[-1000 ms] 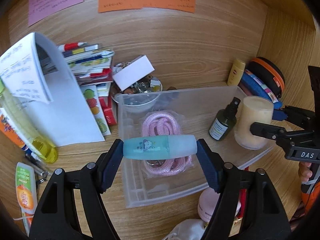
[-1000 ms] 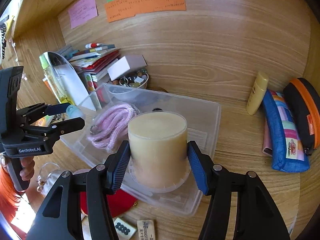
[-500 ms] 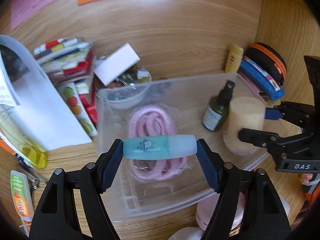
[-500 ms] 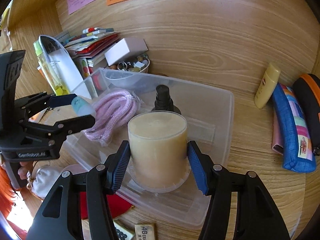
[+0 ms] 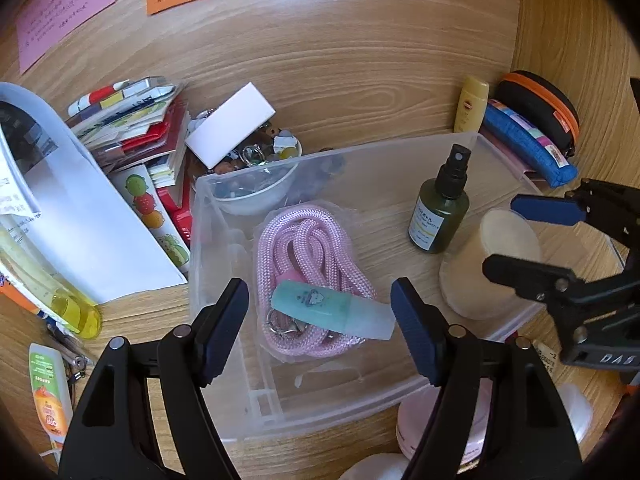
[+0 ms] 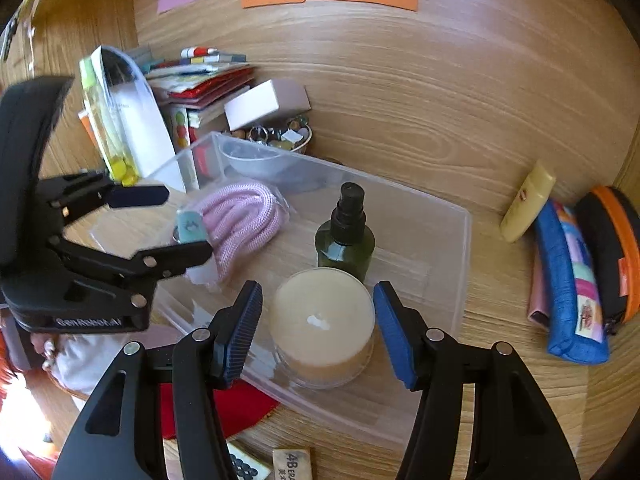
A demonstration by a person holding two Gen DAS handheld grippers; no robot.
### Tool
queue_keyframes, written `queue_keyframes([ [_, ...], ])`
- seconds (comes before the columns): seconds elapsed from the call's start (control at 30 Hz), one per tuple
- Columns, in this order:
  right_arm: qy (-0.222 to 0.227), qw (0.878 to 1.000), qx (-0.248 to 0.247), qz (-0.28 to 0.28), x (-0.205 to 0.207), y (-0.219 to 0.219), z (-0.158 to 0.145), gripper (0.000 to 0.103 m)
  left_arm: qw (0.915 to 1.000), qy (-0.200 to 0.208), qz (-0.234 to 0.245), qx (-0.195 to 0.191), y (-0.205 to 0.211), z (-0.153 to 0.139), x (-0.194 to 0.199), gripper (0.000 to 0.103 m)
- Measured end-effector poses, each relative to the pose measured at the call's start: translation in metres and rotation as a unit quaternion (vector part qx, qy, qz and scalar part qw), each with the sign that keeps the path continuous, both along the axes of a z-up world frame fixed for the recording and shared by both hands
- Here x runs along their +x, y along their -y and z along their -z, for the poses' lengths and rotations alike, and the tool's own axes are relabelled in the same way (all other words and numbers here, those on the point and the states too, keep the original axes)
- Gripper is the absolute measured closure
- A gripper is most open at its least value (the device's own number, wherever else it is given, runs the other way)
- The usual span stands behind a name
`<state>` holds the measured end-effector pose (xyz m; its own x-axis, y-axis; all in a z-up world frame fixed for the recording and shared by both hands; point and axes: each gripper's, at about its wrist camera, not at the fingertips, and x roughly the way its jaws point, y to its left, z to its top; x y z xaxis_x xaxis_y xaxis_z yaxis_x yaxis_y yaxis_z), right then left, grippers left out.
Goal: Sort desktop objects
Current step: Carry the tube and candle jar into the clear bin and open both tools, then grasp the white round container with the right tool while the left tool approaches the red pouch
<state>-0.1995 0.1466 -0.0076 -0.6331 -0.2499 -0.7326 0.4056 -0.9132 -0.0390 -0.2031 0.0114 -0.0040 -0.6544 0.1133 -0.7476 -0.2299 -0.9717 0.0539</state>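
Observation:
A clear plastic bin (image 5: 400,148) (image 6: 444,208) on the wooden desk holds a bagged pink rope (image 5: 308,232) (image 6: 244,216), a dark green spray bottle (image 5: 440,212) (image 6: 346,236) and a cream candle jar (image 5: 492,264) (image 6: 322,324). A teal tube (image 5: 328,308) (image 6: 192,228) lies on the rope. My left gripper (image 5: 320,316) (image 6: 176,220) is open, its jaws apart from the tube's ends. My right gripper (image 6: 318,328) (image 5: 524,236) is open, its jaws either side of the candle jar with gaps.
Books and papers (image 5: 132,120), a white box (image 5: 230,124) and a bowl of trinkets (image 5: 260,184) sit left of the bin. A yellow tube (image 6: 528,200), blue pencil case (image 6: 568,284) and black-orange case (image 6: 612,248) lie right. A pink lid (image 5: 484,424) and red item (image 6: 236,404) lie in front.
Both grippers have opened. The teal tube has dropped from the left gripper onto the pink rope, and the candle jar now stands released in the bin.

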Motion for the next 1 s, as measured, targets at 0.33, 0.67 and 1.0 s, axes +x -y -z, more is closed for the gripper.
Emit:
queue_keyframes([
  [0.33, -0.015, 1.000, -0.016, 0.009, 0.027, -0.010, -0.014, 0.027, 0.9992, -0.040, -0.004, -0.004, 0.002, -0.024, 0.026, 0.011],
  [0.67, -0.053, 0.998, -0.013, 0.024, 0.069, -0.014, -0.035, 0.017, 0.9984, -0.051, -0.017, 0.013, 0.011, -0.042, 0.059, 0.006],
  [1.0, -0.063, 0.997, -0.019, 0.026, 0.103, -0.018, -0.033, 0.014, 0.9987, -0.046, -0.022, 0.006, 0.020, -0.037, 0.094, 0.006],
])
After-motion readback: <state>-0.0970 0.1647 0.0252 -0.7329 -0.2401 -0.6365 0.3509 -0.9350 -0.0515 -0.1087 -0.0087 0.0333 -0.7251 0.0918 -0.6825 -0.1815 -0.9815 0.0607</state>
